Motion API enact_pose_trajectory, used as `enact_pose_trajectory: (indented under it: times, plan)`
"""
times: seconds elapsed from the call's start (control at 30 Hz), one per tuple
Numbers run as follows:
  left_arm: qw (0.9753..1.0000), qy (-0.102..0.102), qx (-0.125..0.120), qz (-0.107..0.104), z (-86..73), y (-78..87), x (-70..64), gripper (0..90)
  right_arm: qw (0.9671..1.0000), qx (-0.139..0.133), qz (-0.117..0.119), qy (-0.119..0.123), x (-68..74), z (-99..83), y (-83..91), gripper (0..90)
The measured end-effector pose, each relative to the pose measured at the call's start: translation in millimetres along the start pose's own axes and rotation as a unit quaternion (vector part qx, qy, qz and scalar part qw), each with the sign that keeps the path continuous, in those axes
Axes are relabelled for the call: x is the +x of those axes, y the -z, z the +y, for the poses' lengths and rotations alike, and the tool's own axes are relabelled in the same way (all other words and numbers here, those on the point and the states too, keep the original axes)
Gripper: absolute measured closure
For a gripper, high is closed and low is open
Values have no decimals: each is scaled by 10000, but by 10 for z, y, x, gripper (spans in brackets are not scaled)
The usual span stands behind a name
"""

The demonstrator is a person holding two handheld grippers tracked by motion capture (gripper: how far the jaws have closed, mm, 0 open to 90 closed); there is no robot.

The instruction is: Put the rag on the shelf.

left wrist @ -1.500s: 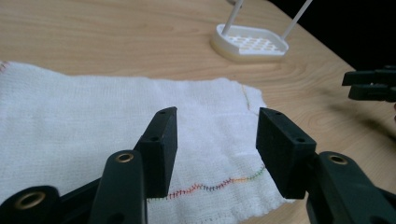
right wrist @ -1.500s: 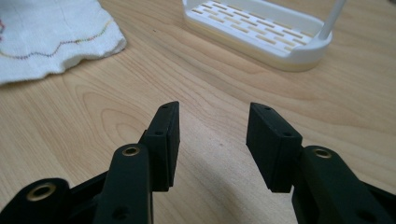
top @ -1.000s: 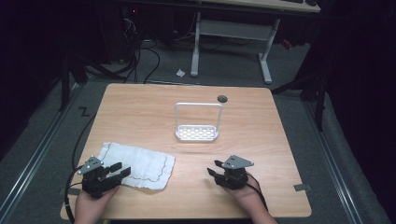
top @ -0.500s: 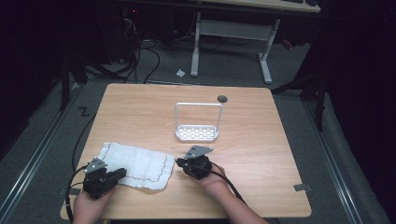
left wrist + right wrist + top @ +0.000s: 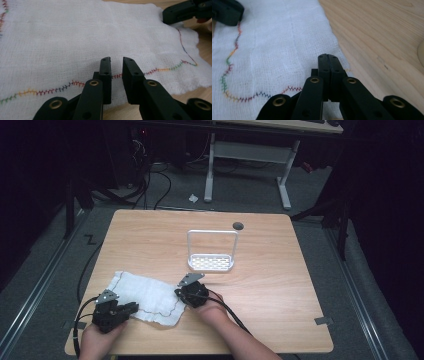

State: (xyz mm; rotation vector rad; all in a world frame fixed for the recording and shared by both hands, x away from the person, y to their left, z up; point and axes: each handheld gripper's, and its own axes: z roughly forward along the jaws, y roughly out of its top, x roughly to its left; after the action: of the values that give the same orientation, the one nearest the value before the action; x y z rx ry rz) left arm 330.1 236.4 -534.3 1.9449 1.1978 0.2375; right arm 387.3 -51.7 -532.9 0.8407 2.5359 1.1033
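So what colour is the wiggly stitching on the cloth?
Rainbow: red, orange, green and blue zigzag stitching on a white cloth, best in the left gripper view.

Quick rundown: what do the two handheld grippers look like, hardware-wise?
Both the left gripper and right gripper are black, each topped by a grey three-cornered plate and trailing a black cable. Fingers are flat rectangular black blocks on linkage arms with brass-coloured rivets. Forearms are bare, no sleeves.

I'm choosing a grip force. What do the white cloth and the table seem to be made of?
The white cloth looks like thin, loosely woven cotton gauze: an open weave shows, with multicoloured stitching along its edge. The table looks like wood or wood-look laminate, matte, with visible grain.
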Motion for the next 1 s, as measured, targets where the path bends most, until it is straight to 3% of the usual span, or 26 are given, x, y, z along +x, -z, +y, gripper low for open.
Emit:
enact_pose_trajectory:
  times: [0.2,0.23,0.27,0.3,0.43,0.5,0.6,0.63,0.67,0.73,0.83,0.9,1.0]
  plan:
    - [9997,-134,40,-221,52,-124,-135,774,9999,-84,67,22,70,-280,271,900]
    - [9992,-212,70,-329,68,-181,-231,773,9999,-108,66,22,103,-410,402,900]
    - [9992,-212,70,-329,68,-181,-231,768,9999,-101,84,-10,116,-478,472,900]
    - [9988,-282,90,-382,77,-211,-287,768,9999,-101,84,-10,116,-478,472,900]
    - [9968,-567,167,-546,107,-309,-488,734,9998,-161,100,-89,205,-779,770,900]
    - [9959,-660,165,-592,113,-338,-551,723,9997,-174,99,-130,214,-841,836,900]
    - [9960,-628,144,-624,112,-332,-555,693,9995,-202,144,-179,221,-853,877,894]
    - [9957,-594,110,-699,104,-314,-551,657,9985,-459,235,-160,229,-815,925,891]
    - [9958,-577,72,-706,97,-297,-553,652,9982,-549,228,-117,230,-770,936,891]
    - [9959,-553,46,-721,91,-279,-552,651,9980,-594,206,-71,222,-710,928,891]
    - [9964,-451,44,-711,67,-239,-537,655,9981,-597,129,-53,110,-399,710,896]
    - [9966,-435,46,-695,59,-233,-531,664,9984,-546,106,-105,71,-325,616,897]
    - [9966,-367,16,-732,37,-217,-509,706,9996,-266,-21,-118,-49,-118,264,897]
